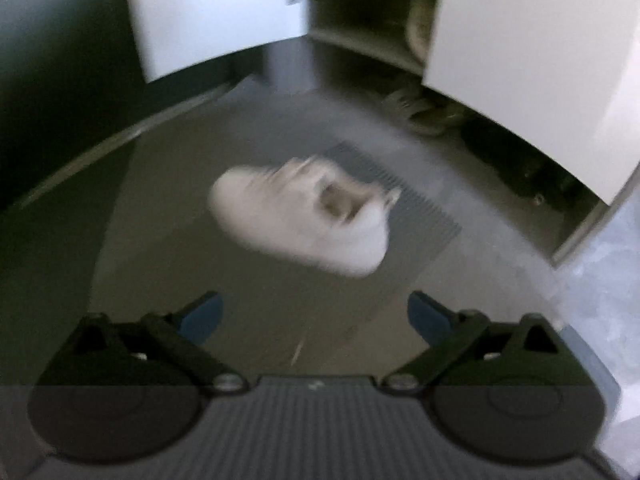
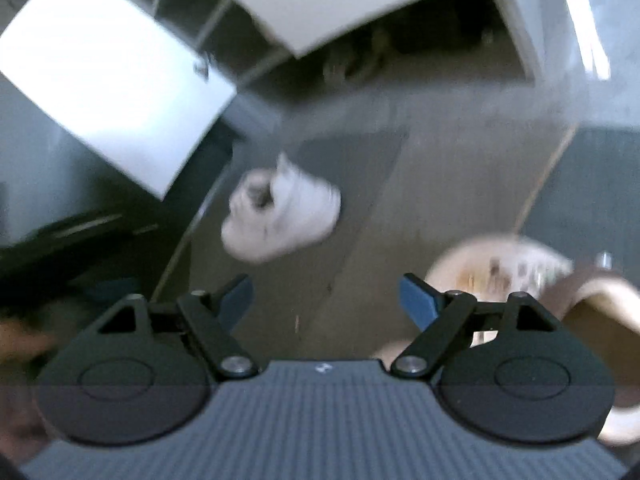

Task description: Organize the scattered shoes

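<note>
White sneaker (blurred) lies on the floor before an open cupboard; left hand-held gripper and right hand-held gripper both gape apart, empty.

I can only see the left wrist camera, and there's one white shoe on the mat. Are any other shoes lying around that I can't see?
Observer: Yes. The right wrist view shows what looks like a beige slipper, just past the right hand-held gripper.
Operator: Is that gripper holding something?
Observer: No, it is open, with nothing between its fingers.
Operator: Just one slipper?
Observer: A brown slipper, blurry, lies right beside the beige one.
</note>
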Motion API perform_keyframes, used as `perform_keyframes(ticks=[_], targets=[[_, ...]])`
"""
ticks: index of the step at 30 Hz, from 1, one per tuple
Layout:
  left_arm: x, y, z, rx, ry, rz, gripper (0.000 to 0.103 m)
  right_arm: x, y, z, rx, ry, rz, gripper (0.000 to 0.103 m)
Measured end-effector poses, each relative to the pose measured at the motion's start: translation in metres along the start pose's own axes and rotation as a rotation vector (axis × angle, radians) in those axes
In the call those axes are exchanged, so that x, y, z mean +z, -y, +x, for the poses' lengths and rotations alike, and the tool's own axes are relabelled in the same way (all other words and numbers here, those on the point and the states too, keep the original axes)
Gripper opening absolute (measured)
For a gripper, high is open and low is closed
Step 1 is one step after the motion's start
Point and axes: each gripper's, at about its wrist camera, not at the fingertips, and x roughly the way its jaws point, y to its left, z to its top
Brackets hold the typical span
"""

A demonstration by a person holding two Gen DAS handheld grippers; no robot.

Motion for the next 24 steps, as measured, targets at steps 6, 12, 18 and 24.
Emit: perform_keyframes(ticks=[6,12,18,24], targets=[[0.019,0.028,0.086,0.089,0.007,0.134,0.086,0.006,0.006,0.008,-0.007,0.038,-0.039,0.083],[0.021,0.060,0.139,0.056,-0.022,0.270,0.080,0.014,0.022,0.026,-0.031,0.021,-0.064,0.083],[0.001,0.082,0.163,0.150,-0.071,0.330,0.050,0.023,0.036,0.043,-0.064,-0.017,-0.030,0.083],[-0.001,0.061,0.145,0.070,-0.098,0.286,0.042,0.024,0.045,0.040,-0.085,-0.017,-0.011,0.083]])
